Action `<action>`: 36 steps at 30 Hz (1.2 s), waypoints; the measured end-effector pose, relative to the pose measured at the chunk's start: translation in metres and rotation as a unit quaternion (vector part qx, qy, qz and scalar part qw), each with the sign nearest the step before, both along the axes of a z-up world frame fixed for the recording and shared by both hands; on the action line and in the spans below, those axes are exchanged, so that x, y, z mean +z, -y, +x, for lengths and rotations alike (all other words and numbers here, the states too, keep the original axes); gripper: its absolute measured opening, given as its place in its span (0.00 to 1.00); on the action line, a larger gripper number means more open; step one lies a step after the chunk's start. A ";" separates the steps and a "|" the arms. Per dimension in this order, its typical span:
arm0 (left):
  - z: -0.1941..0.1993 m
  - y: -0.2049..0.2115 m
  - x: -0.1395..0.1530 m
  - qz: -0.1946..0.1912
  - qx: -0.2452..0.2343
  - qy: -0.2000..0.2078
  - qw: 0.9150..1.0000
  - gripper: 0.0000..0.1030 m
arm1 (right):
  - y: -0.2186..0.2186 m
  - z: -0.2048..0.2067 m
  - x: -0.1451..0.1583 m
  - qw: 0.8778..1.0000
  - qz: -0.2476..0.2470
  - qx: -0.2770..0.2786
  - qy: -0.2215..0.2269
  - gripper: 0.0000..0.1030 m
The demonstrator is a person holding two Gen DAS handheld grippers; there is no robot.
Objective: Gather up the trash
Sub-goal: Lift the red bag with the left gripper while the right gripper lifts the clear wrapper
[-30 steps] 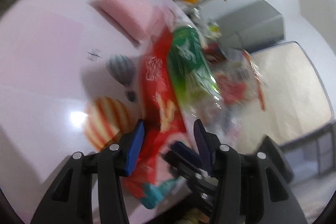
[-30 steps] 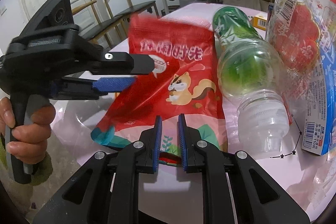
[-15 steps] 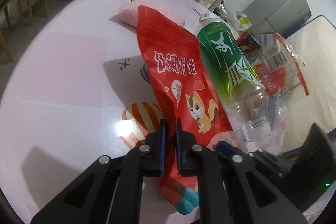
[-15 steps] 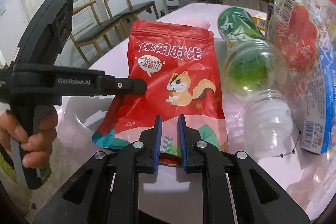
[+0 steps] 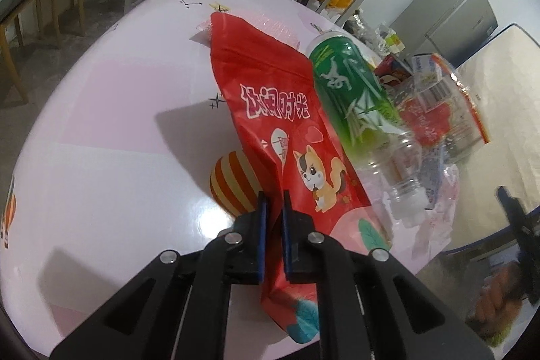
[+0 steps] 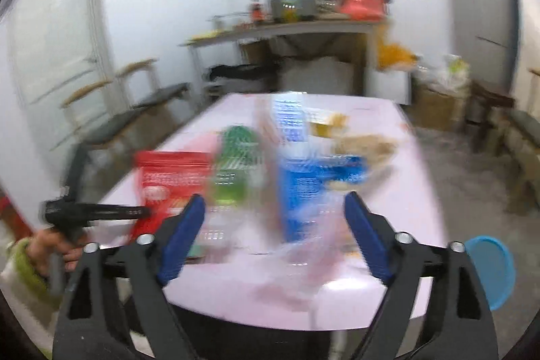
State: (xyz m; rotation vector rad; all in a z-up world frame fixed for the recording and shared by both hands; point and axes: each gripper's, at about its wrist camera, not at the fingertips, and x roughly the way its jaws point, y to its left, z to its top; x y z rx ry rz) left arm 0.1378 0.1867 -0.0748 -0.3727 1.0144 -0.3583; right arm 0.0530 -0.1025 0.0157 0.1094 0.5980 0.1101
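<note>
A red snack pouch [image 5: 287, 130] with a cartoon squirrel is pinched near its lower left edge by my left gripper [image 5: 273, 218], shut on it above the pink table [image 5: 118, 157]. Next to it on the right lies an empty green-labelled plastic bottle [image 5: 351, 97], then clear wrappers [image 5: 435, 110]. In the blurred right wrist view my right gripper [image 6: 275, 235] has its jaws opening wide with nothing between them, drawn back from the table's near edge. The red pouch [image 6: 168, 177], the green bottle [image 6: 236, 164] and a blue packet [image 6: 303, 184] show beyond it.
A hand holding the left gripper [image 6: 94, 211] sits at the table's left edge. A blue stool [image 6: 492, 269] stands at the right of the table. Chairs [image 6: 141, 103], a cluttered shelf table [image 6: 287, 26] and a grey fridge [image 6: 482, 9] line the room behind.
My left gripper shut on the red pouch. My right gripper let go of the pouch, opened wide and pulled back and up from the table.
</note>
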 end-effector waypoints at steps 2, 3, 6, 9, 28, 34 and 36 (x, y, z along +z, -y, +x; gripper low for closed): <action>-0.011 -0.008 0.002 -0.018 0.000 0.004 1.000 0.06 | 0.017 0.019 -0.013 0.999 0.029 0.000 -0.037 0.87; -0.014 -0.010 0.004 -0.023 -0.001 0.007 1.000 0.06 | 0.022 0.027 -0.019 0.998 0.039 0.000 -0.052 0.88; -0.021 -0.011 0.010 -0.031 -0.005 0.019 0.999 0.06 | 0.031 0.046 -0.040 0.995 0.049 0.006 -0.081 0.89; -0.031 -0.017 0.015 -0.040 -0.007 0.028 0.999 0.06 | 0.041 0.059 -0.060 0.990 0.082 -0.003 -0.114 0.89; -0.054 -0.013 0.052 -0.030 -0.013 0.079 0.996 0.06 | 0.070 0.022 -0.081 0.975 0.157 -0.030 -0.154 0.29; -0.068 0.000 0.078 -0.016 -0.030 0.111 0.993 0.06 | 0.089 0.004 -0.068 0.976 0.180 -0.042 -0.116 0.25; -0.071 0.008 0.087 -0.015 -0.039 0.119 0.992 0.06 | 0.096 -0.003 -0.064 0.975 0.188 -0.046 -0.104 0.24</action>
